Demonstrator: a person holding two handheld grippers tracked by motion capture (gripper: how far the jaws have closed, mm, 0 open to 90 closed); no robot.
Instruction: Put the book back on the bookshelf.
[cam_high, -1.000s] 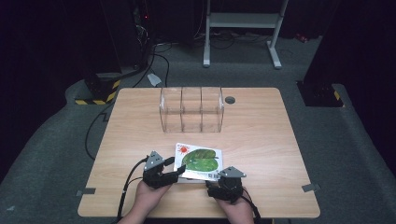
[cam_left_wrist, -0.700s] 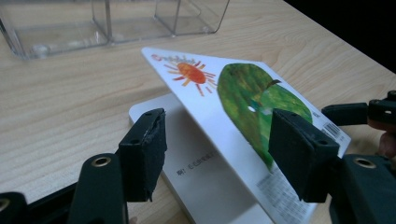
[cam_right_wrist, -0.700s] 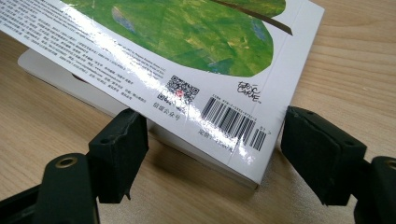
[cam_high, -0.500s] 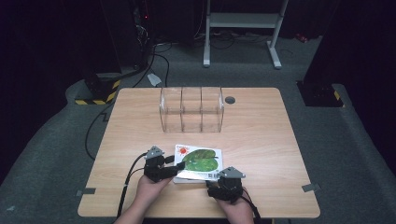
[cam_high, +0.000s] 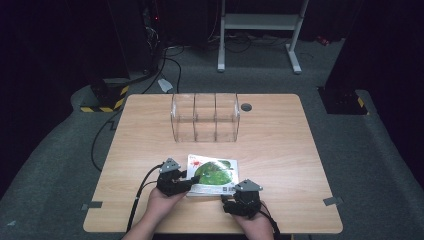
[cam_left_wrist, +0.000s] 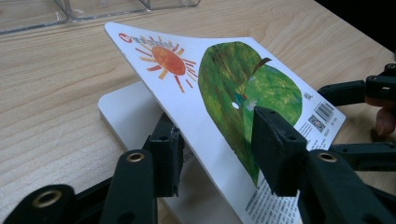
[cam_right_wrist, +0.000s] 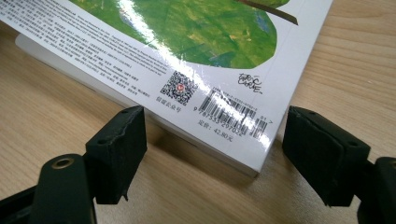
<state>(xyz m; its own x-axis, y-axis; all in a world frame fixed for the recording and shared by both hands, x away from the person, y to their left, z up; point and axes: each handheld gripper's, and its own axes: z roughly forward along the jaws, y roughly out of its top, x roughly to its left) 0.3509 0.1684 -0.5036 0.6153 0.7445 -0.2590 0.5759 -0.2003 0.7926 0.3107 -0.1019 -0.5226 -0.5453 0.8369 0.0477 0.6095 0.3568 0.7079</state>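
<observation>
Book (cam_high: 212, 175) lay flat near the front edge of the table (cam_high: 280, 145), back cover up: green leaf art, barcode, QR code. Clear three-slot organizer (cam_high: 205, 117) stood well apart, toward the far side, slots empty.

Progress, as I judged it: early. Left gripper (cam_left_wrist: 212, 154) had the cover (cam_left_wrist: 224, 98) between its jaws, one pad under, one on top, and the cover was peeled up at an angle off the white pages (cam_left_wrist: 126, 116) below. Looked like a grip on the cover alone, not the whole book. Right gripper (cam_right_wrist: 215, 154) sat with jaws spread wide either side of the barcode corner, touching nothing as far as I could see. Book body was still on the wood. If the goal was filing it in the organizer, then lifting, turning upright and slotting all remained.

Hard to make out:
- Whether the left pads actually pinched or just bracketed the cover; contact under the cover was hidden.
- Spine side and front cover were not visible.
- In the high view, hands covered the book's near edge and both jaw sets were too small to read.
</observation>
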